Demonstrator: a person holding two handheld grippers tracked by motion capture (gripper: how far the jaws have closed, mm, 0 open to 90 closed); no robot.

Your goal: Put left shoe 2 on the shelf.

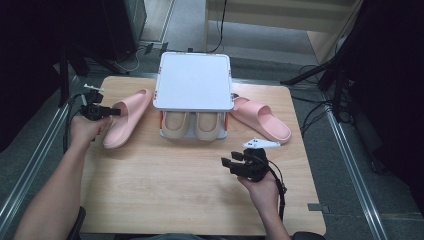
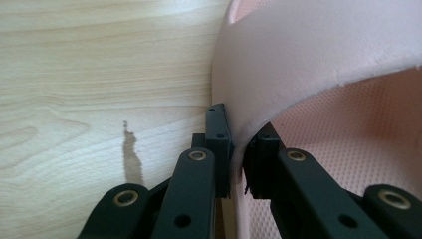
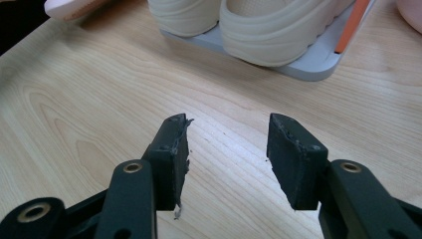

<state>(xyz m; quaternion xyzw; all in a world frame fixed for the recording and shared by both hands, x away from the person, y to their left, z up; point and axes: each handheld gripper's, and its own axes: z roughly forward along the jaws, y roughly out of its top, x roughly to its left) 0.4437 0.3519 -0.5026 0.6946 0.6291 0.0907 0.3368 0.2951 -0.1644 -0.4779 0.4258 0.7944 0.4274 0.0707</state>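
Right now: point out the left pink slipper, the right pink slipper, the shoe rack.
left pink slipper (image 1: 131, 116), high view, strap top.
right pink slipper (image 1: 264, 120), high view, strap.
shoe rack (image 1: 193, 80), high view, top shelf.

Overhead camera faces forward; gripper cameras sit close, perhaps sharing tabletop (image 1: 165, 170).

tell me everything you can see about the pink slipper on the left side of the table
The left pink slipper is a one-piece slide that looks like soft matte foam, with a wide strap arching over a finely dotted footbed. It lies sole down on the wooden table, angled, left of the two-tier rack. The left gripper is shut on the strap's edge, one pad outside, the other under the arch. Nothing else touches it.
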